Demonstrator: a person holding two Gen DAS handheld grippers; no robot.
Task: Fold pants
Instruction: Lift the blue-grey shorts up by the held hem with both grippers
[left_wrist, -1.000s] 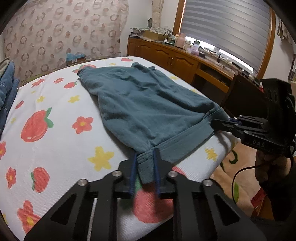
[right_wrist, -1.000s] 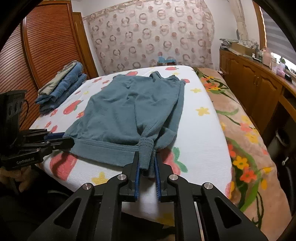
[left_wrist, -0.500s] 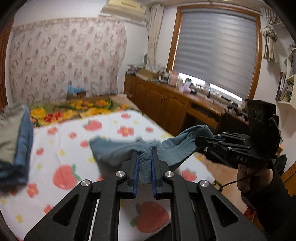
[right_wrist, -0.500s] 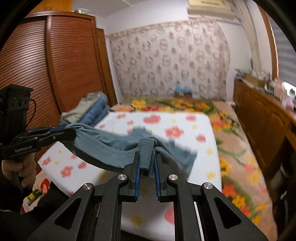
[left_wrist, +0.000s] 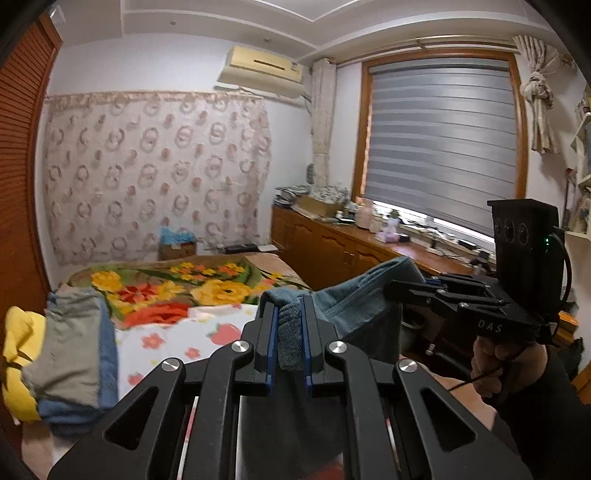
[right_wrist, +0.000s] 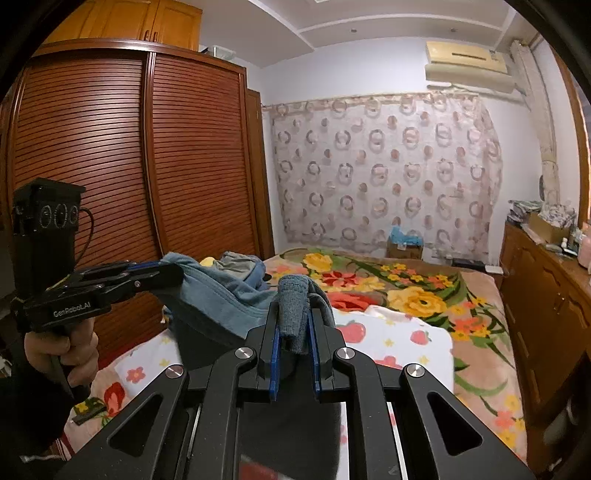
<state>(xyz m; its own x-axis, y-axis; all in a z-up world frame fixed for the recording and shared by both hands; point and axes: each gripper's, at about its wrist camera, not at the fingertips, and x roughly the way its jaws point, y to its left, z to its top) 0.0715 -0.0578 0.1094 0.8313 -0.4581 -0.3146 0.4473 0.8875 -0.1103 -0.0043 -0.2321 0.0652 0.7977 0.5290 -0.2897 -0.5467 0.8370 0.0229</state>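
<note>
Gripping: the blue-grey pants (left_wrist: 354, 306) are pinched at the waistband by both grippers and are held up in the air above the bed (left_wrist: 177, 332).
Left gripper (left_wrist: 289, 325): jaws closed on a bunched waistband corner, seen at 12 o'clock of its own view; the cloth hangs down between the blue pads (left_wrist: 272, 343).
Right gripper (right_wrist: 294, 325): jaws closed on the other waistband corner, a rolled tuft of fabric standing up between the fingers.
Waistband: stretched between the two grippers, sagging slightly; in the left wrist view it runs toward 3 o'clock, in the right wrist view toward 9 o'clock.
Pants body: draped downward below the waistband, its lower end hidden behind the gripper frames.
Hands: each gripper handle is gripped by a hand (right_wrist: 70, 343) in a dark sleeve.
Bed: covered by a strawberry sheet (right_wrist: 406, 343) and a floral blanket (right_wrist: 424, 295).
Clothes pile (left_wrist: 70, 354): stacked at 9 o'clock in the left wrist view, on the bed.
</note>
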